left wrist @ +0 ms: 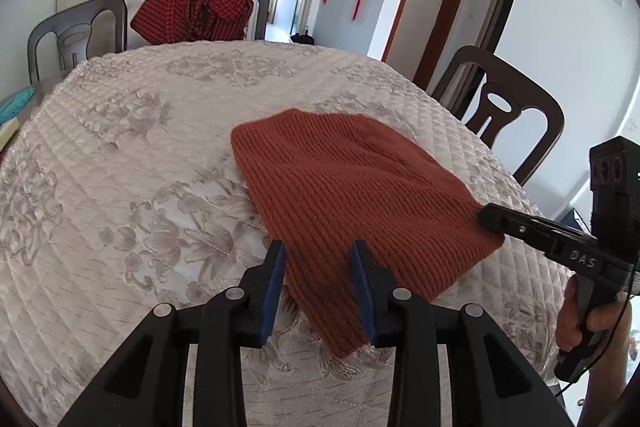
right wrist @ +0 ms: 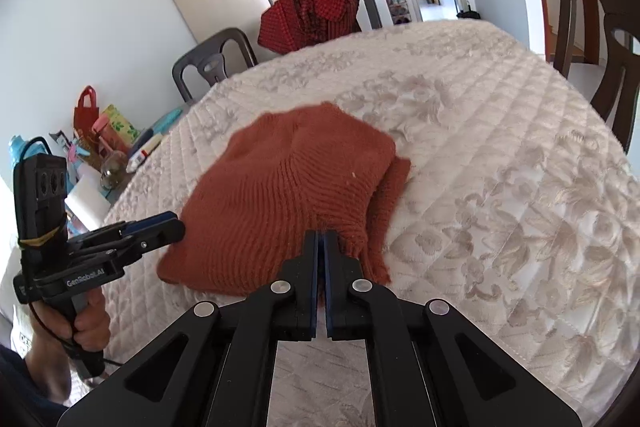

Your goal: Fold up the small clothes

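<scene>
- Rust-orange knitted garment: small ribbed knit, lying on the near half of the table, already doubled over; the right wrist view shows an upper layer resting on a lower one that peeks out along the far right edge.
- Right hand-held gripper: jaws nearly together, pinching a bunched near corner of the knit between the blue pads; in the left wrist view its tip touches the garment's right corner.
- Left hand-held gripper: jaws part-way apart, standing over the near left edge of the knit; fabric lies between the blue pads, but they do not look pressed on it. From the right wrist view the tip sits just beside the garment's left edge.
- Progress, as a judgement: at least one fold looks made; the bundle is loose and uneven, so a further fold or a squaring and flattening seems left, and the left side lacks a firm grip.
- Table: covered with a pale quilted cloth with floral pattern, under the garment.
- Red checked cloth: draped over a chair back at the far side, well apart from the work.
- Dark chairs: around the table.
- Clutter of bags and bottles: off the table's left edge.
</scene>
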Available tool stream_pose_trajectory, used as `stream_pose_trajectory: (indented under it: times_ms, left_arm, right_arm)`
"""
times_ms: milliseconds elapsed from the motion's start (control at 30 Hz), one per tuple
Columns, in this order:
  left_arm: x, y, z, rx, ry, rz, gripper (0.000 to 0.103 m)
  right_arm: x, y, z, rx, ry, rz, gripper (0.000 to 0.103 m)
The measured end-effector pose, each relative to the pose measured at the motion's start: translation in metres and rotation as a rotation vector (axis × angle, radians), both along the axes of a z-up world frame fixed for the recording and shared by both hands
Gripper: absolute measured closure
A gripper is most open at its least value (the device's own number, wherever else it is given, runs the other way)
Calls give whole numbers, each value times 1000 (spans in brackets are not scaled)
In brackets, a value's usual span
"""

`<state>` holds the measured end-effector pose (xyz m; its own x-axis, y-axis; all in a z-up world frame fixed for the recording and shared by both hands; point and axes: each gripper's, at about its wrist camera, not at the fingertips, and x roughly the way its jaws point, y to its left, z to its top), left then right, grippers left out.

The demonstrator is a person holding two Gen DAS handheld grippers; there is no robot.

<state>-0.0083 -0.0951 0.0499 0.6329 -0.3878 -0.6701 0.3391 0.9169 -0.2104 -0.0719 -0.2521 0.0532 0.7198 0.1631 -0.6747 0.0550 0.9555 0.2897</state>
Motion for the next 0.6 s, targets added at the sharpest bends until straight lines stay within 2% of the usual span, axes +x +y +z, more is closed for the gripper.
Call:
stream_pose_trajectory:
  times_ms: [67,133,300,600]
  left_arm:
    - [1,2,3,-1,-5,17,65]
    - [2,5,4,-8,-8,29,60]
    - [8,8,6,-13,-11,55,56]
    - [25,8,-2,-41,22,54,50]
  right_arm:
    - [-2,-1,5,18,-21,0,77]
    - [-2,-3,9,35,-40,-4,61]
    - [2,-6,12,34,-48,-17,60]
    - [18,-20,1,73,-5,-38,60]
